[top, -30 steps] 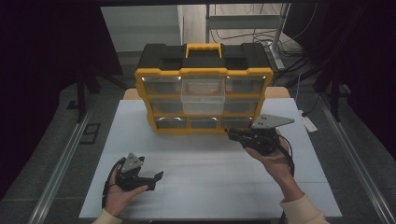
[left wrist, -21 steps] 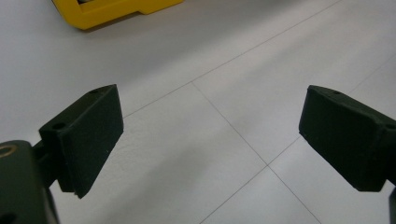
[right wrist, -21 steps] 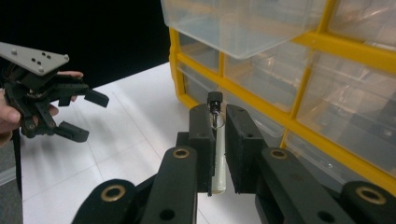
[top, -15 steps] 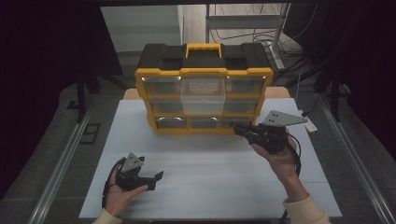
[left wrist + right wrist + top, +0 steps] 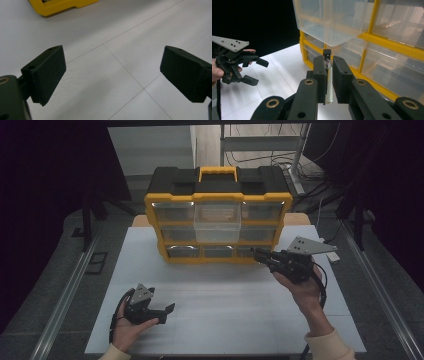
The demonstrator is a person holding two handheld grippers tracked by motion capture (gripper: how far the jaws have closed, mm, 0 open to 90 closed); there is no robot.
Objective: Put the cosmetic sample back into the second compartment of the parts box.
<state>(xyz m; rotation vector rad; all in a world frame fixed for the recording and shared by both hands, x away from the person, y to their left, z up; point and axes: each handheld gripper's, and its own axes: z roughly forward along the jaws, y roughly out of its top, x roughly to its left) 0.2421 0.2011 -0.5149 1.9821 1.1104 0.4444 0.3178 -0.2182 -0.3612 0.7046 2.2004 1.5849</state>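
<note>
A yellow and black organizer (image 5: 218,200) with clear drawers stands at the back of the white table. Its upper middle drawer (image 5: 217,223) is pulled out. My right gripper (image 5: 256,253) hovers before the bottom right drawers, pointing left. In the right gripper view it (image 5: 328,66) is shut on a thin clear tube with a black cap (image 5: 328,77), held upright just below the pulled-out drawer (image 5: 329,22). My left gripper (image 5: 169,311) rests low at the front left, jaws wide open over bare table (image 5: 112,72), nothing between them.
The white table top (image 5: 225,295) spreads between the two hands. Metal rails (image 5: 65,295) run along both sides of the table. A corner of the organizer's yellow base (image 5: 62,5) lies ahead of the left gripper. Cables and a rack stand behind the organizer.
My right gripper has drifted slightly to the right and upward with the tube still held. The left gripper has stayed put.
</note>
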